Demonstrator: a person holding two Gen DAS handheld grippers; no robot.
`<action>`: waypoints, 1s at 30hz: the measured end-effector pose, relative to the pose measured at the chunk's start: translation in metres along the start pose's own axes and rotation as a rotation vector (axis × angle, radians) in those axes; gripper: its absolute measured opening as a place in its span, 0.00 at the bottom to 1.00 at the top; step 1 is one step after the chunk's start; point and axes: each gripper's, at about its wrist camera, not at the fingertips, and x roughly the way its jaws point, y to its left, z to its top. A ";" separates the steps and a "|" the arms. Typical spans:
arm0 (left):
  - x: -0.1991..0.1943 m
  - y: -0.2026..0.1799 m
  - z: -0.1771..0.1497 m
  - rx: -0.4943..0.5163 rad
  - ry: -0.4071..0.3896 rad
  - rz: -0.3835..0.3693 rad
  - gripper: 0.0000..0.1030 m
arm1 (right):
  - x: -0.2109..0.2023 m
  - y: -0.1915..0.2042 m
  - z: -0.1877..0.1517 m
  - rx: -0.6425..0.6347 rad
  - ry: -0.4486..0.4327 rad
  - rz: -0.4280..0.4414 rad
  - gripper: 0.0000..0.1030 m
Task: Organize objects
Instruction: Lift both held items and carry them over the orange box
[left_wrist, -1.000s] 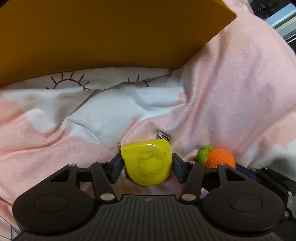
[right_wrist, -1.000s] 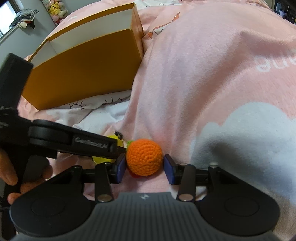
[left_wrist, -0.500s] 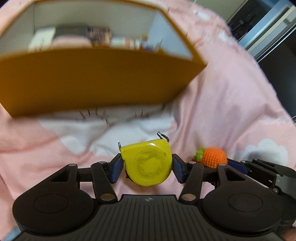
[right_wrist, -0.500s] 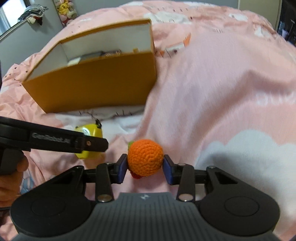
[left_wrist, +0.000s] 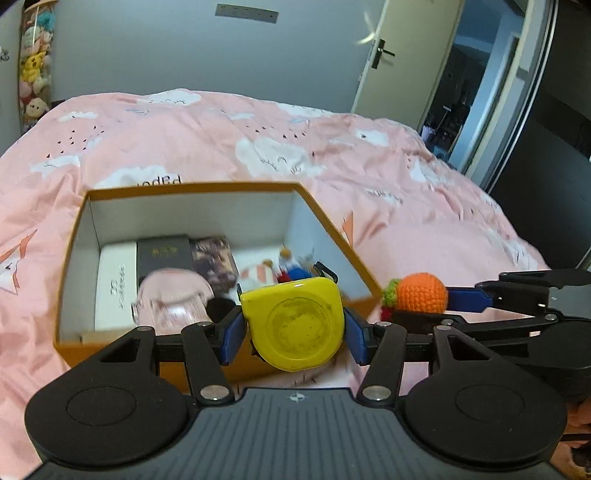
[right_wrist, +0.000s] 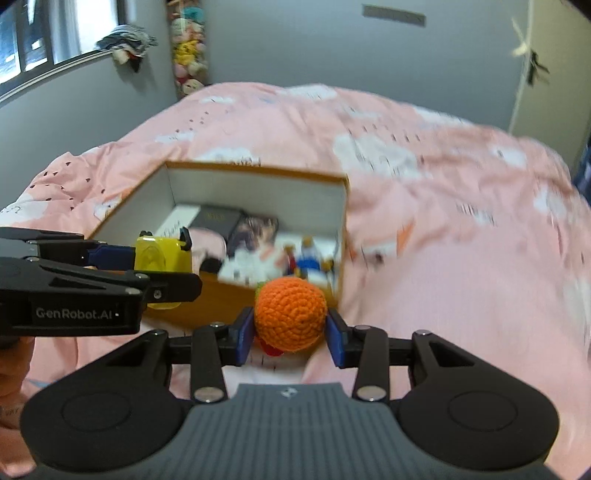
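- The left gripper is closed on a yellow tape measure, which is pinched flat side up between the two blue pads.
- The tape measure is carried clear of the bedding, in front of the near wall of the orange cardboard box; its metal hook tip is seen against the box's open top.
- The right gripper is closed on an orange crocheted ball, which is clamped at its sides; a green and red crocheted part is seen beneath it.
- The ball is carried just short of the box's near right corner, above the pink cloud-print duvet.
- Both grippers are held level and side by side, pointed toward the box, the left one slightly nearer its opening.
- In the right wrist view, a bit of the person's hand is seen at the left edge behind the left gripper.
- Inside the box are seen a white carton, a dark book, a pink item and small figurines, all blurred.
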 end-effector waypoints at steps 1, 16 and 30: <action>-0.002 0.003 0.007 -0.002 -0.005 -0.001 0.62 | 0.004 0.000 0.008 -0.016 -0.006 0.002 0.41; 0.084 0.073 0.062 -0.019 0.124 -0.024 0.62 | 0.135 0.006 0.092 -0.330 0.098 0.032 0.41; 0.139 0.078 0.081 0.036 0.246 -0.019 0.62 | 0.226 0.011 0.096 -0.647 0.219 -0.049 0.41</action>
